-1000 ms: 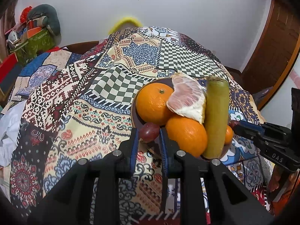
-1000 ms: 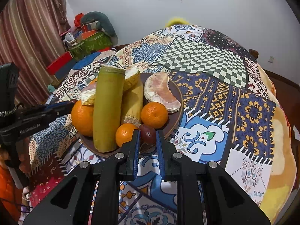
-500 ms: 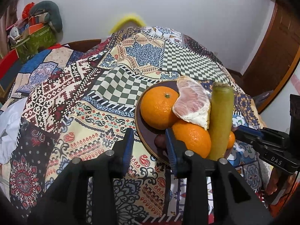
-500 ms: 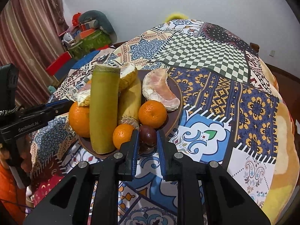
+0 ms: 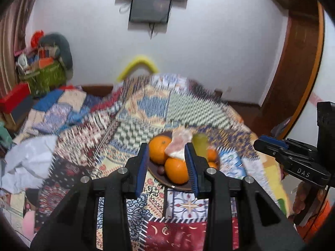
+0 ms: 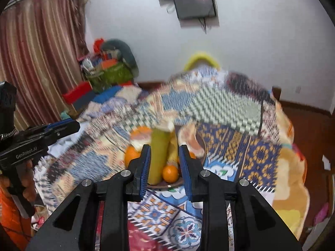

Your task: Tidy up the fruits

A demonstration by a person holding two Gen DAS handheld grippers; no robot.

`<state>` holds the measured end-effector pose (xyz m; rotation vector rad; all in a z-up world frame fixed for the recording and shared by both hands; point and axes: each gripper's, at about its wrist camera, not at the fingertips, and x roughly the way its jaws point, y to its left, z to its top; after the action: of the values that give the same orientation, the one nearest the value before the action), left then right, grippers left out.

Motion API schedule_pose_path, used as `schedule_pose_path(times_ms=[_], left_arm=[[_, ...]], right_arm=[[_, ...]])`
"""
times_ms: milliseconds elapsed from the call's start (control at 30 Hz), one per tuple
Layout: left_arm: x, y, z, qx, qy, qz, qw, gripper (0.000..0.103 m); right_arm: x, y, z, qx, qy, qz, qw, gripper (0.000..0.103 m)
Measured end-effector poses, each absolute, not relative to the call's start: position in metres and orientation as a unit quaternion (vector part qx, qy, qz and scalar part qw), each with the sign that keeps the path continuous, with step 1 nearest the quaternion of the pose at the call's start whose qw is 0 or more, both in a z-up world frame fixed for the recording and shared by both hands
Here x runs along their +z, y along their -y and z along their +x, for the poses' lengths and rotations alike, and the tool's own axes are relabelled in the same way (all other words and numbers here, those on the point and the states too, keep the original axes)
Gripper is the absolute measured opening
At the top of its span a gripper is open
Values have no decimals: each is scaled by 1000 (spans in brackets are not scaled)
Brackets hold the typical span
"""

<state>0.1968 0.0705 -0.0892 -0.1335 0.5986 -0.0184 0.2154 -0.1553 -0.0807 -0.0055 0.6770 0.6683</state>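
Now | plate (image 5: pixel 167 183) of fruit ahead-below both claws, mid-quilt (image 5: pixel 146 104) | left gripper (image 5: pixel 166 167) released, empty | right gripper (image 6: pixel 164 167) just opening, empty | green stalk (image 6: pixel 158 159) upright.

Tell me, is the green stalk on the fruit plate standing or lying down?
Standing. The green stalk rises upright from the plate among the oranges.

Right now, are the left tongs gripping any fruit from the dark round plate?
No, the left tongs stand open and empty above the dark round plate of fruit.
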Motion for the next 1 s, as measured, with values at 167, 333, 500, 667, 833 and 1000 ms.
schedule_pose_path(times_ms=[167, 333, 500, 667, 833, 1000], left_arm=[[-42, -56, 151, -15, -230, -57, 971, 35], [-11, -37, 113, -16, -175, -38, 984, 45], [8, -22, 79, -13, -129, -23, 991, 56], [20, -17, 57, -13, -102, -28, 994, 70], [24, -13, 43, -5, -93, -28, 995, 87], [24, -13, 37, 2, -88, -31, 996, 94]], right_arm=[[-33, 166, 179, 321, -257, 4, 911, 32], [6, 181, 138, 322, -190, 15, 927, 40], [29, 190, 104, 315, -135, 16, 939, 50], [37, 193, 85, 306, -105, 21, 946, 73], [36, 191, 79, 272, -84, 22, 958, 103], [36, 187, 76, 261, -84, 17, 961, 103]])
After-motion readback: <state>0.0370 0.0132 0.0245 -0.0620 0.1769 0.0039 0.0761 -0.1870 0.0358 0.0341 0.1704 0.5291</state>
